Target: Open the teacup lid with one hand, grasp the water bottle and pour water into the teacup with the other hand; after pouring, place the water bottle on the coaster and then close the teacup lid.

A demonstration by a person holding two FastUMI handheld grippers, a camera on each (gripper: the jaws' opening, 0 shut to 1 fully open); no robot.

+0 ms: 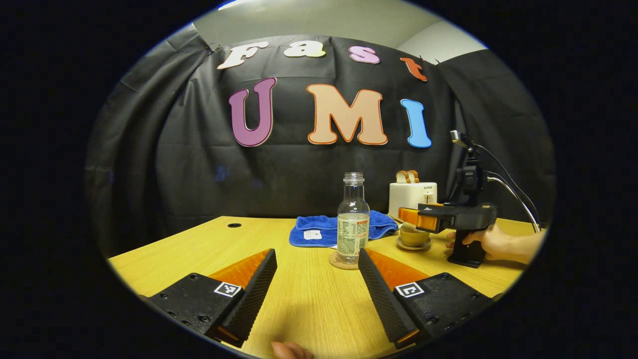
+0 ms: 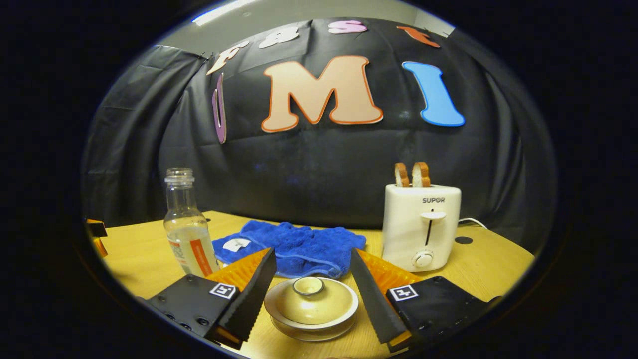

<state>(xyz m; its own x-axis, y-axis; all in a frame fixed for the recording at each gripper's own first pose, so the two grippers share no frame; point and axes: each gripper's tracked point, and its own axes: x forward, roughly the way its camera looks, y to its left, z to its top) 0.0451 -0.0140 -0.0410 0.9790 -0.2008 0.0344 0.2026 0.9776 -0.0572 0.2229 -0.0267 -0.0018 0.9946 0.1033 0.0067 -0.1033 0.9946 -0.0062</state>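
In the left gripper view, the left tongs (image 1: 317,276) are hanging released at the bottom of the frame, and the water bottle (image 1: 353,219) is standing on the coaster (image 1: 340,262) at centre. In the right gripper view, the right tongs (image 2: 313,276) are spreading open around the lidded teacup (image 2: 311,305) at bottom centre, not pressing it, above the bench (image 2: 493,259).

Your water bottle (image 1: 353,218) stands on the coaster (image 1: 343,262); towel (image 1: 324,230) behind; teacup (image 1: 414,235) right, before the toaster (image 1: 412,196).
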